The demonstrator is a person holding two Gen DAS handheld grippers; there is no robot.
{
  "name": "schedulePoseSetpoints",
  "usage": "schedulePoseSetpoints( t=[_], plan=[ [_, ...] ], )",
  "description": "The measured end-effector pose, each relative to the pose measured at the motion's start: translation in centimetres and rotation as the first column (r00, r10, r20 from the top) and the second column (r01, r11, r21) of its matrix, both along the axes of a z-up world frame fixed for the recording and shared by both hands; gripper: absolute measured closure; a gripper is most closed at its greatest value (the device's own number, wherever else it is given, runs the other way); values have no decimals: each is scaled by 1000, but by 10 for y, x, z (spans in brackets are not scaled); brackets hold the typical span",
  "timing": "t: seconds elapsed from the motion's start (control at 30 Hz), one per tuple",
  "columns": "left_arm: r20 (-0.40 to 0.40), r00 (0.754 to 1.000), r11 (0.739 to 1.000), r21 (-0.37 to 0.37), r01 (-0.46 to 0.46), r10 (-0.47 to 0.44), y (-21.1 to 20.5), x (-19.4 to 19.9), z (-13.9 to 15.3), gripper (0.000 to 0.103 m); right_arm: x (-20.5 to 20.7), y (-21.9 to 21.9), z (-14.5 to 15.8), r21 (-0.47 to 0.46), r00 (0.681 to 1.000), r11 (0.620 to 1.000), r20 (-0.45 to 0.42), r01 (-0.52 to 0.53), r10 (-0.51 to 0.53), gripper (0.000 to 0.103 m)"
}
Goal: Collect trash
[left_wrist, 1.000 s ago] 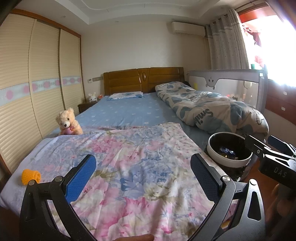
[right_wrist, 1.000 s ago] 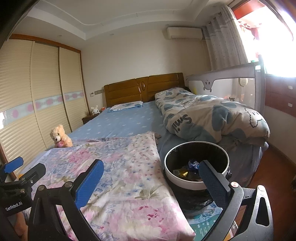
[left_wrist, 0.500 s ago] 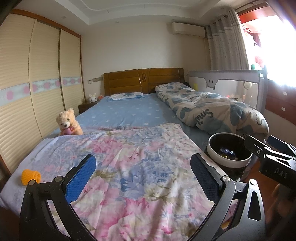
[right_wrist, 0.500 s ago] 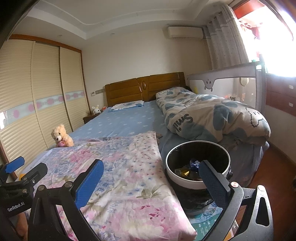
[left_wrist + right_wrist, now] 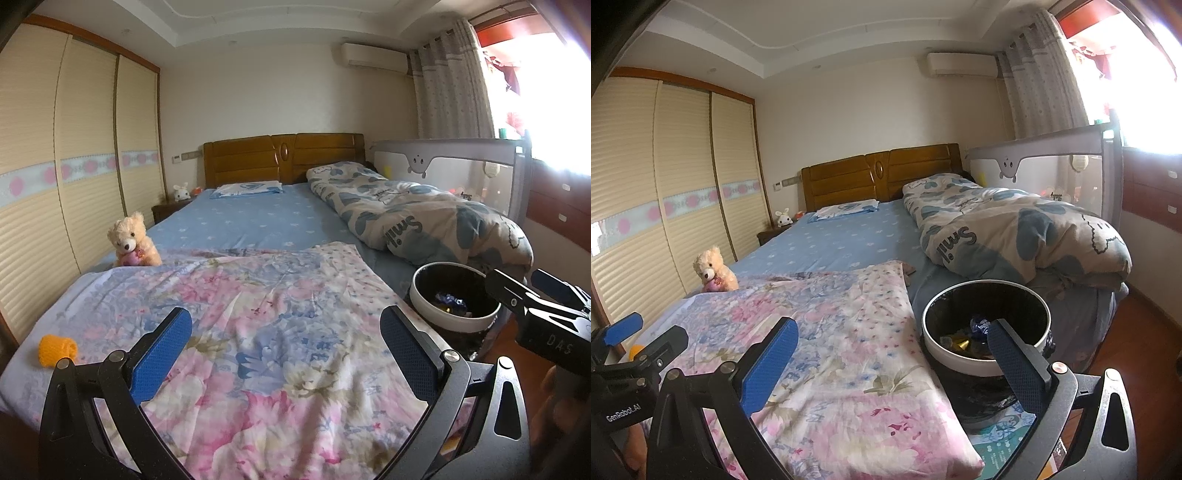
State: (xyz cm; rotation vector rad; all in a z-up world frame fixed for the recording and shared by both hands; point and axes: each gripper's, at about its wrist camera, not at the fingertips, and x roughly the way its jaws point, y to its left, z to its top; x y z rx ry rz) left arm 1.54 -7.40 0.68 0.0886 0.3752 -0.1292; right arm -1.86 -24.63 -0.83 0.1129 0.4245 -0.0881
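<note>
Bedding first: we face the bed with its floral quilt spread under both tools. Our trash bin, scraps already inside, stands at the bed's right side, just ahead of our right gripper. Our left gripper is likely nearer the orange crumpled piece, lying left of its jaws near the quilt's left edge. Both jaw pairs stand wide apart, holding nothing.

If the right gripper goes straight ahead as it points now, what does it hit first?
Most likely the floral quilt on the bed; the right gripper is open and empty. The trash bin sits near its right finger, though depth is unclear.
</note>
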Motion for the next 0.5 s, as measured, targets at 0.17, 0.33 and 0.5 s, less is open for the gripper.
schedulePoseSetpoints(
  t=[0.17,0.33,0.5],
  plan=[
    [-1,1000,1000,-4,3,-3,0,0,-1,0,0,0,1,-3,1000,1000,-1,-1,1,0],
    [-3,1000,1000,-1,6,-6,0,0,-1,0,0,1,1,-2,1000,1000,-3,-1,1,0],
    [-3,1000,1000,4,10,-10,-2,-1,-2,0,0,1,1,-2,1000,1000,-2,-1,1,0]
  ],
)
